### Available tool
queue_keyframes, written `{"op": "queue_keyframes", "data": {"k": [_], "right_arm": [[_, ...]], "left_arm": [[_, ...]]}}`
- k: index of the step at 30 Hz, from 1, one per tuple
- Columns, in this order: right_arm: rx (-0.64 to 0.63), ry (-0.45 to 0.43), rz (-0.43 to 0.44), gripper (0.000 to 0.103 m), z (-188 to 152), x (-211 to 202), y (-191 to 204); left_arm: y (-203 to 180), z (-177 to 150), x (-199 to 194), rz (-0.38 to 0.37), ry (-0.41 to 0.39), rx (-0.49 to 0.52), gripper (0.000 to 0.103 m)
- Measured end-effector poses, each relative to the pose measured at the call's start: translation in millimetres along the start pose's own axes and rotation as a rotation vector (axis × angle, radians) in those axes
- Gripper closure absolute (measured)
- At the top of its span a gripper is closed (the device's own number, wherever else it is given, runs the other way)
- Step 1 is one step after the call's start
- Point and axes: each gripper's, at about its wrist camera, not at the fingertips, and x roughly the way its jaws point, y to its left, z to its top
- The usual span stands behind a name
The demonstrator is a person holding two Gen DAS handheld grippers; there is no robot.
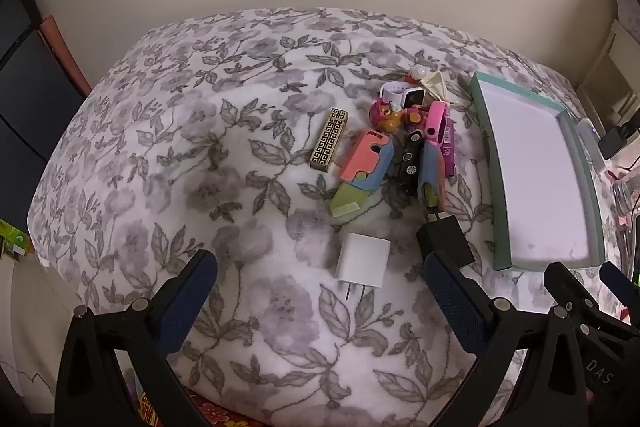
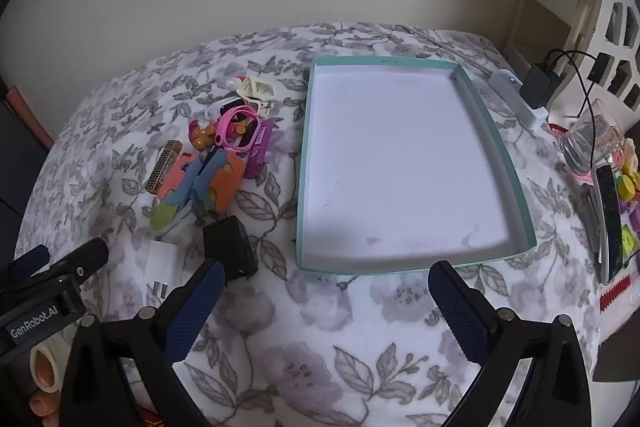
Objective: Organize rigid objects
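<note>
A heap of small rigid objects lies on the floral cloth: a patterned gold box (image 1: 329, 140) (image 2: 163, 166), coral-and-blue toy blocks (image 1: 366, 163) (image 2: 218, 183), a pink watch (image 1: 434, 121) (image 2: 236, 129), a black toy car (image 1: 409, 157), a white charger (image 1: 363, 257) (image 2: 160, 261) and a black charger (image 1: 444, 239) (image 2: 230, 247). An empty teal-rimmed tray (image 1: 486, 115) (image 2: 516, 183) sits to their right. My left gripper (image 1: 320, 283) hangs open above the white charger. My right gripper (image 2: 326, 291) is open at the tray's near edge, holding nothing.
A wall stands behind the cloth-covered table (image 1: 160, 147). At the right edge are a power strip with a black adapter (image 2: 538, 89), a glass jar (image 2: 592, 143), a remote (image 2: 610, 219) and coloured bits. A tape roll (image 2: 46, 367) lies low at the left.
</note>
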Motion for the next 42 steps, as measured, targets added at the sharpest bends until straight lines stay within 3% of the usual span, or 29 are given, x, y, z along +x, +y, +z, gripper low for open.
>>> {"op": "queue_keyframes", "data": {"k": [42], "right_arm": [[-0.008,-0.003,-0.007,0.0,-0.2,-1.6,3.5]], "left_arm": [[-2.2,-1.7,3.8,0.013,0.014,-0.007,0.0]]}}
